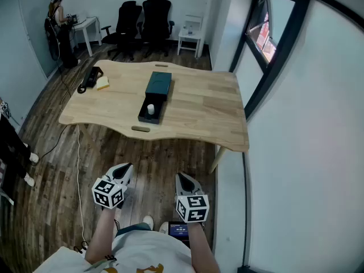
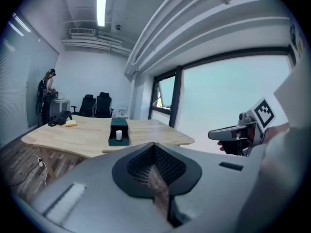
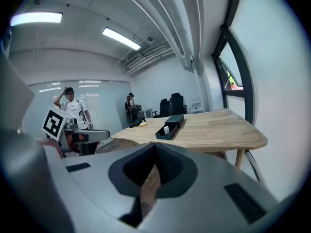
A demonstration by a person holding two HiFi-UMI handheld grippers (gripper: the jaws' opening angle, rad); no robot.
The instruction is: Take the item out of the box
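A dark green box (image 1: 149, 113) lies open in the middle of the wooden table (image 1: 205, 110), with a small white cylinder (image 1: 151, 108) standing in its tray. Its lid (image 1: 158, 86) lies just behind it. Both grippers hang low over the floor, well short of the table's near edge. My left gripper (image 1: 125, 170) is shut with nothing in it, and so is my right gripper (image 1: 183, 179). In the left gripper view, the box (image 2: 119, 132) and the white cylinder (image 2: 118, 135) are far ahead of the closed jaws. The right gripper view shows the box (image 3: 169, 128) far off too.
A black device (image 1: 90, 77) and a yellow pad (image 1: 103, 82) lie at the table's far left corner. Two office chairs (image 1: 141, 19) and a white side table (image 1: 190, 34) stand behind. A person (image 1: 58, 24) stands at the back left. A cable (image 1: 78, 169) trails across the wood floor.
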